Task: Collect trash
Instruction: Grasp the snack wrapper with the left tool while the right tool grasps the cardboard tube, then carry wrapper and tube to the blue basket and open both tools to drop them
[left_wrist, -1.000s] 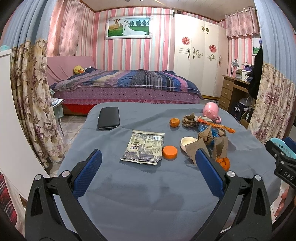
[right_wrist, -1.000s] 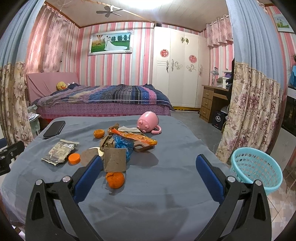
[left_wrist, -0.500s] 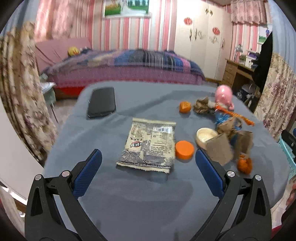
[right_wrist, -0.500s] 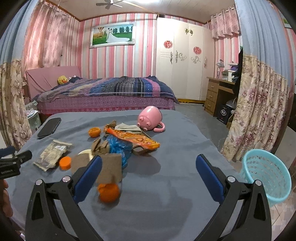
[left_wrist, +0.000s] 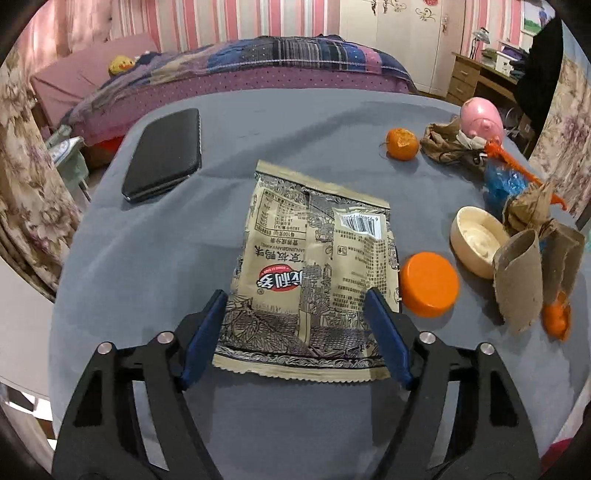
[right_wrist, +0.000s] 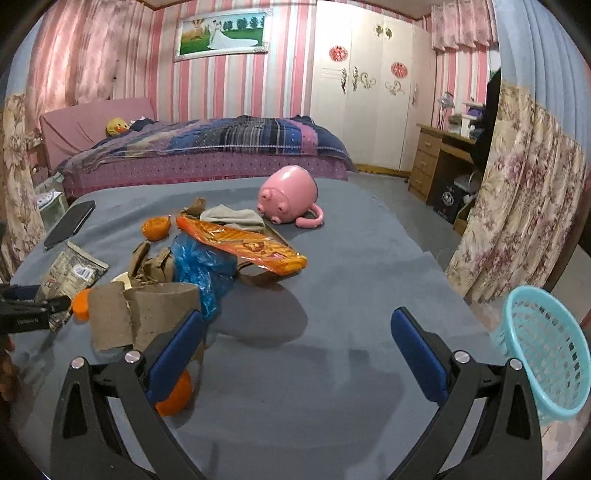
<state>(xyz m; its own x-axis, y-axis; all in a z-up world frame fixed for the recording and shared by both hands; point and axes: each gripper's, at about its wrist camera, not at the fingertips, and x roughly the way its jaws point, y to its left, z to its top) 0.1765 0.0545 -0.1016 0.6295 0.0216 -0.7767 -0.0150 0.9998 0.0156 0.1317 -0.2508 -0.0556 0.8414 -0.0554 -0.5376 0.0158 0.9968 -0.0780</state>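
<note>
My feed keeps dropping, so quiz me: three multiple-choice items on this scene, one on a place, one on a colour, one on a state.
1. Where is the phone relative to the snack packet?
A. on top of it
B. beyond it, to the left
C. in the basket

2. What colour is the basket?
A. light blue
B. red
C. black

3. How does the left tool stand at the packet?
A. shut, far from it
B. open, astride its near end
C. lifting it off the cloth

Answers: 1 B, the phone lies apart at the cloth's far left. 2 A, its mesh is light blue. 3 B, the jaws have just been closing, with the packet lying flat between them, not gripped.
</note>
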